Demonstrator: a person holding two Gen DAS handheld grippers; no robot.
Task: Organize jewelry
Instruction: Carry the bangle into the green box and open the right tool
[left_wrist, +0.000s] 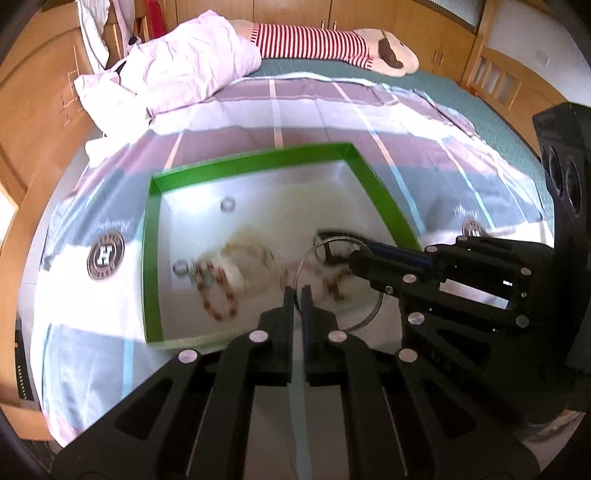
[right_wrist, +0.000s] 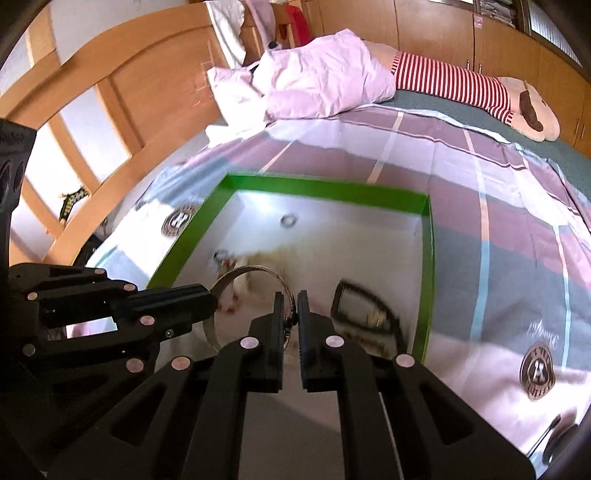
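Both grippers are pinched nearly closed on one thin metal bangle (left_wrist: 334, 280), held above the green-walled tray (left_wrist: 258, 158) on the bed. Your left gripper (left_wrist: 297, 295) grips the near rim; your right gripper (right_wrist: 290, 301) grips the clasp side. Pull your hands apart or twist unevenly and I'd expect the hoop to bend or spring free of one grip. It would likely drop onto the blurred red bead bracelet (left_wrist: 218, 295), pale bracelet (left_wrist: 240, 258) and dark band (right_wrist: 364, 308) lying below, tangling them.
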